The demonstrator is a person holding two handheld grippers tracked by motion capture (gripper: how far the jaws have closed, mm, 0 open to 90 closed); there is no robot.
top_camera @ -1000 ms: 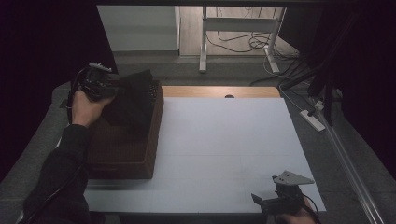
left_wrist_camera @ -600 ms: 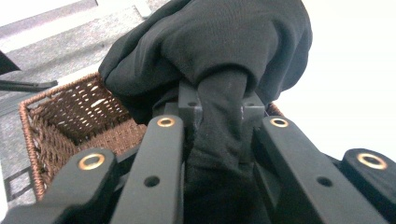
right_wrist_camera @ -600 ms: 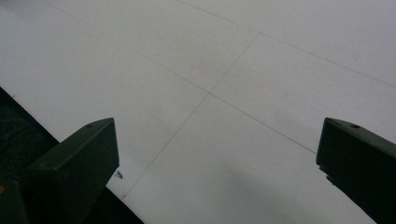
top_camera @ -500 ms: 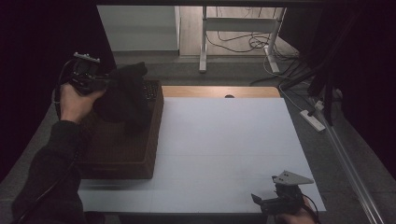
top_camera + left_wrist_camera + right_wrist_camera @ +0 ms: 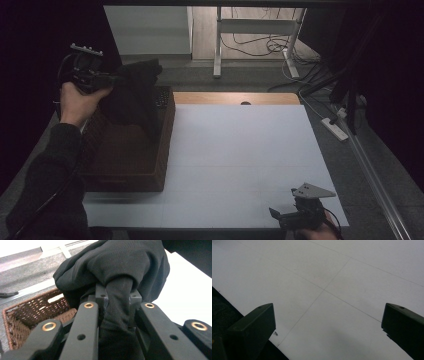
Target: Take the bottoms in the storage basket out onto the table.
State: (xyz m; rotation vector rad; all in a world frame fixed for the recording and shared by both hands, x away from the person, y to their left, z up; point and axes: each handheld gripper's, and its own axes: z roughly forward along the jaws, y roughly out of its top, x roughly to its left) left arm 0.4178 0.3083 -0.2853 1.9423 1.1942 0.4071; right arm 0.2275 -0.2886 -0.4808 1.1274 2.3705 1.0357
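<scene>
A black cloth garment (image 5: 134,97) hangs above a brown wicker basket (image 5: 127,157) at the table's left side. My left gripper (image 5: 107,79) is shut on a fold of it, held up over the basket's far end. In the left gripper view the black cloth (image 5: 117,270) is pinched between the jaws at my left gripper (image 5: 118,300), with the wicker basket (image 5: 30,315) below. My right gripper (image 5: 280,216) rests open near the table's front right edge. In the right gripper view my right gripper (image 5: 328,322) stands wide apart over the white tabletop (image 5: 332,277), holding nothing.
The white table surface (image 5: 240,150) stretches right of the basket, with a wooden strip (image 5: 230,98) along its far edge. A power strip (image 5: 336,129) and cables lie on the floor at the right. A white desk leg (image 5: 218,45) stands beyond the table.
My left gripper has lifted the black cloth higher and farther back, up out of the basket. The right gripper has stayed in place.
</scene>
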